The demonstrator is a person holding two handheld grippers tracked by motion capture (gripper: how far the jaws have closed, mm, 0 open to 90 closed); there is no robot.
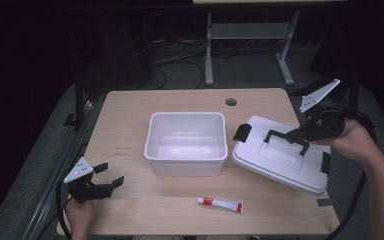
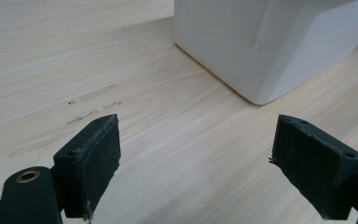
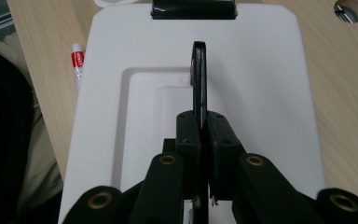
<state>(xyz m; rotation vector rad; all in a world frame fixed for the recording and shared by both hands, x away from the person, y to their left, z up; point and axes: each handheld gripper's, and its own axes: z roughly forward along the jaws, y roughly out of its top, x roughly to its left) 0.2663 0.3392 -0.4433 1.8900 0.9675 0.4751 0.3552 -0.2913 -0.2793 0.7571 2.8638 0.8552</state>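
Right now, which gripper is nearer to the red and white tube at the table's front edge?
Left, by a small margin. The left gripper rests open on the table, level with the tube across bare wood. The right gripper is farther back, clamped on the lid's black handle.

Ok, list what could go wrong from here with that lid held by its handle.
1. The right gripper is shut on just the thin black handle of the lid, which hangs tilted; it could swing or slip out.
2. The lid's near edge sits low over the table, beside the white bin; it might knock the bin's rim.
3. The tube lies loose nearby, and a swinging lid could sweep it off.
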